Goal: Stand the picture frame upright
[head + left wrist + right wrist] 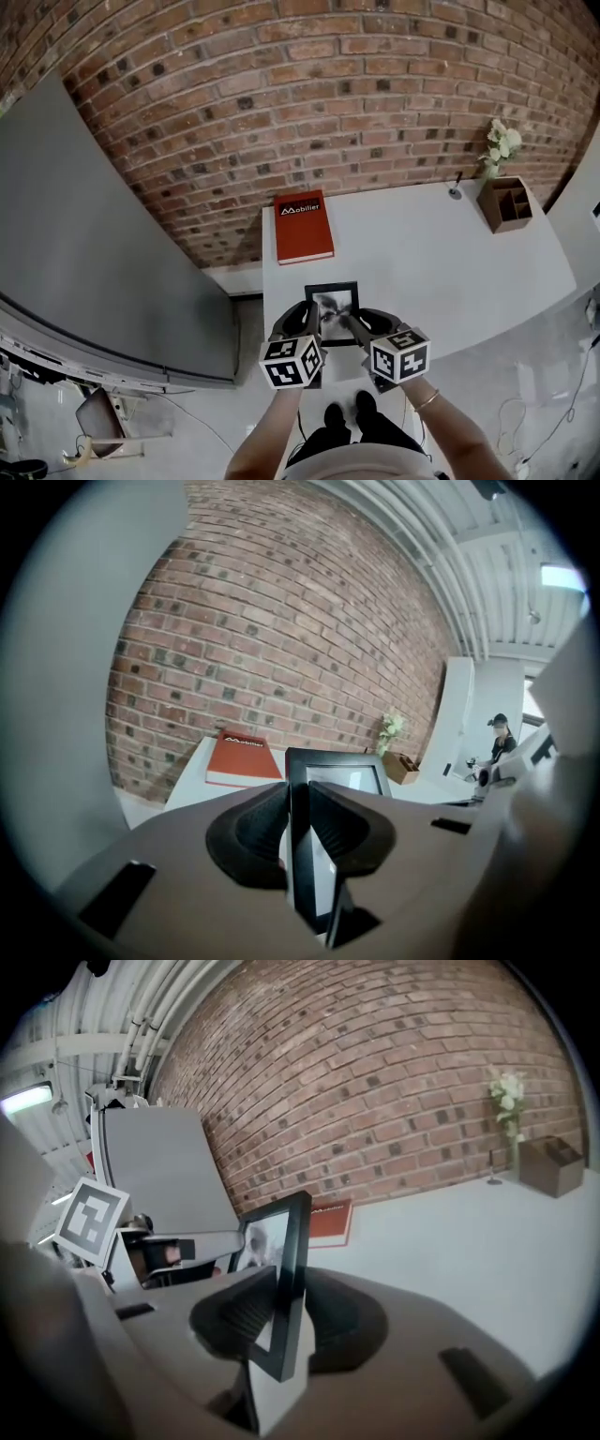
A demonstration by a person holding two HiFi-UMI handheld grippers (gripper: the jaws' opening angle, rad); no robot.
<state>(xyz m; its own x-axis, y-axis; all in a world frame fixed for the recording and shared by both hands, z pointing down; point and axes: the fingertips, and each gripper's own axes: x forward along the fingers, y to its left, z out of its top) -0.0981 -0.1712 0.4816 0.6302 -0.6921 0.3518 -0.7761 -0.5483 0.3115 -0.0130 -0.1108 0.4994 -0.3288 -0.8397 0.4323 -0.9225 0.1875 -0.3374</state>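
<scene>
Head view: we find left tool (310, 323), right tool (353, 326) each clamped on picture frame (333, 298) edge, steadying it upright over surface (450, 253).

Red book (304, 228) lies flat on white table (441, 272), white lettering on cover. Brick wall (309, 94) just behind book. Well right of book: wooden box (505, 203) w/ compartments, pale flowers (501, 145) behind it. Grey panel (94, 253) left of book.

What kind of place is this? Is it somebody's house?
Probably an office or studio rather than a home: a bare red brick wall, a plain white table holding a red hardcover book and a brown wooden desk organizer.
</scene>
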